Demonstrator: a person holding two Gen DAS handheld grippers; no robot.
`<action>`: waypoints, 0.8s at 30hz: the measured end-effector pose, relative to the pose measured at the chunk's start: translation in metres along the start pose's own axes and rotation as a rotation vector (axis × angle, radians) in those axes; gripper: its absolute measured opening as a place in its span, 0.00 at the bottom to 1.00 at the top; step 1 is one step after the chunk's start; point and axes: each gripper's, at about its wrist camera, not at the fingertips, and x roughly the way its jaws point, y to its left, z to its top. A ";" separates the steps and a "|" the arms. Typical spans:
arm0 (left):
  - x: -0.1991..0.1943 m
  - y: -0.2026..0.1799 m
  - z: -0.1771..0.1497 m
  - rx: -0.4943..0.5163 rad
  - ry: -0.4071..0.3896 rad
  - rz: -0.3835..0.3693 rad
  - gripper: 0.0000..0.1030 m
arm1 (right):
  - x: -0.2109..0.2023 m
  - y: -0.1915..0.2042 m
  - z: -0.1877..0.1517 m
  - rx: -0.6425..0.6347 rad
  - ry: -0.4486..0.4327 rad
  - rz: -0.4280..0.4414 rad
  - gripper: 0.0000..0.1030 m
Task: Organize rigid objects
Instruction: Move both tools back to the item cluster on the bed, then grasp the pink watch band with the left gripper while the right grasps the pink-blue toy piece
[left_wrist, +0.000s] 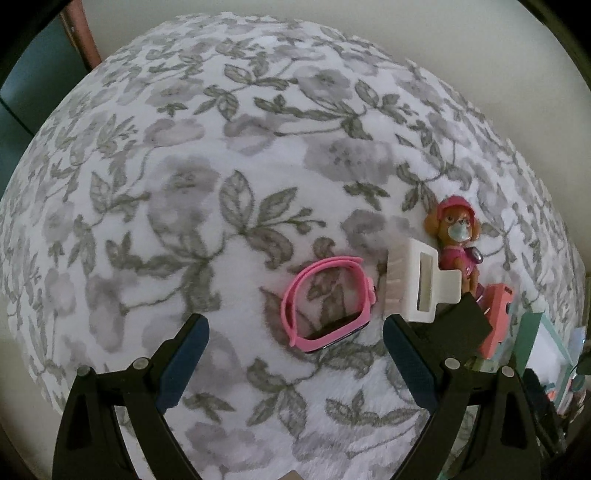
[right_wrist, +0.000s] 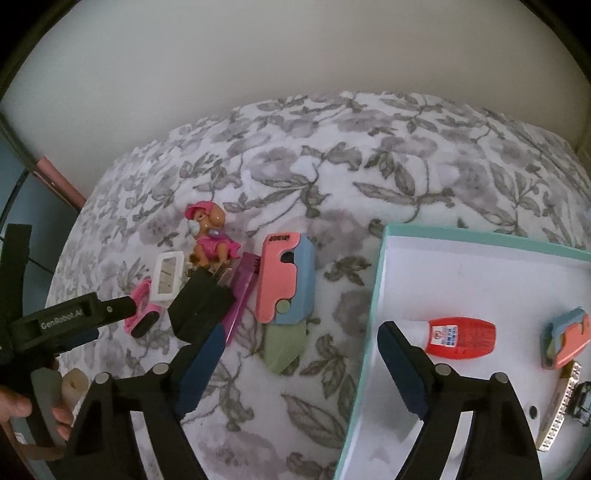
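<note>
My left gripper (left_wrist: 295, 325) is open and empty, low over a pink watch band (left_wrist: 325, 304) that lies between its fingers on the floral blanket. A white hair clip (left_wrist: 419, 284), a pink toy dog (left_wrist: 456, 236) and a black block (left_wrist: 461, 321) lie just right of it. My right gripper (right_wrist: 299, 343) is open and empty over the left edge of a teal-rimmed white box (right_wrist: 380, 266). The box holds a red bottle (right_wrist: 460, 338), a small pink-and-blue folding tool (right_wrist: 565, 341) and a comb (right_wrist: 561, 406). A larger pink-and-blue folding tool (right_wrist: 284, 280) lies on the blanket.
The floral blanket (left_wrist: 184, 166) covers a bed against a pale wall. In the right wrist view the left gripper (right_wrist: 74, 321) is at the left beside the hair clip (right_wrist: 168, 275), toy dog (right_wrist: 210, 236), black block (right_wrist: 201, 306) and a purple stick (right_wrist: 242, 295).
</note>
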 end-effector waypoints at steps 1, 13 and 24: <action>0.003 -0.002 0.000 0.007 0.003 0.009 0.93 | 0.002 0.001 0.000 -0.008 -0.001 -0.018 0.81; 0.027 -0.013 0.012 0.013 0.008 0.033 0.92 | 0.002 0.009 0.011 -0.063 -0.027 -0.090 0.77; 0.026 -0.026 0.010 0.022 0.001 -0.002 0.70 | 0.013 0.018 0.009 -0.104 -0.010 -0.060 0.64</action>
